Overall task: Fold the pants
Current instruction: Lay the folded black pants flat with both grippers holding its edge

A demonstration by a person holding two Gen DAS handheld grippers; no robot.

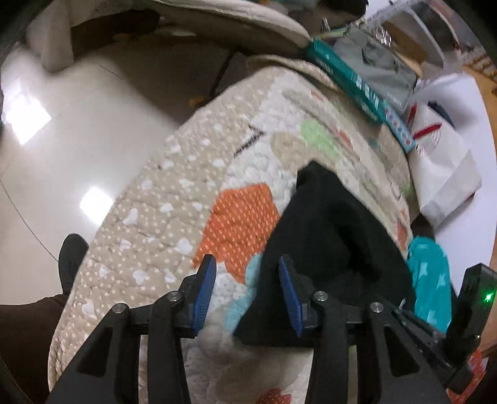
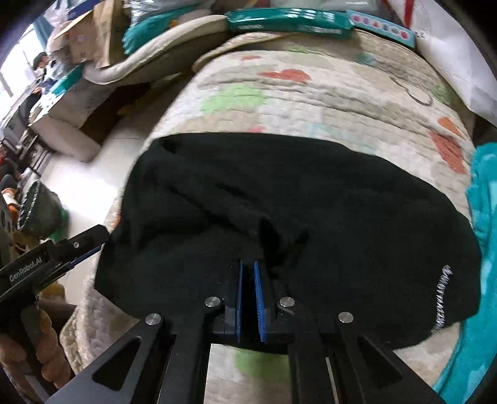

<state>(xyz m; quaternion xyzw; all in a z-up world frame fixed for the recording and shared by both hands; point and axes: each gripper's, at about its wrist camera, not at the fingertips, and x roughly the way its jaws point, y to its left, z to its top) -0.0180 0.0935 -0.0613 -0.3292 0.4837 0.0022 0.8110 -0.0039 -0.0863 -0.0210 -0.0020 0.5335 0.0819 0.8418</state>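
The black pants [image 2: 279,199] lie folded in a broad heap on a patterned quilt [image 2: 326,93]; white lettering runs along one edge at the right. In the left wrist view they [image 1: 326,223] sit just right of my left gripper [image 1: 247,264], which is open and empty, its right finger at the cloth's edge. My right gripper [image 2: 247,264] has its blue pads [image 2: 259,298] nearly closed on the near edge of the pants. The left gripper also shows at the left of the right wrist view [image 2: 87,242].
The quilt covers a padded surface with a shiny tiled floor [image 1: 77,130] to its left. Teal packages [image 2: 289,20] and a white bag [image 1: 444,161] lie at the far end. Teal cloth [image 1: 430,273] lies right of the pants. A beige sofa [image 2: 62,124] stands beyond.
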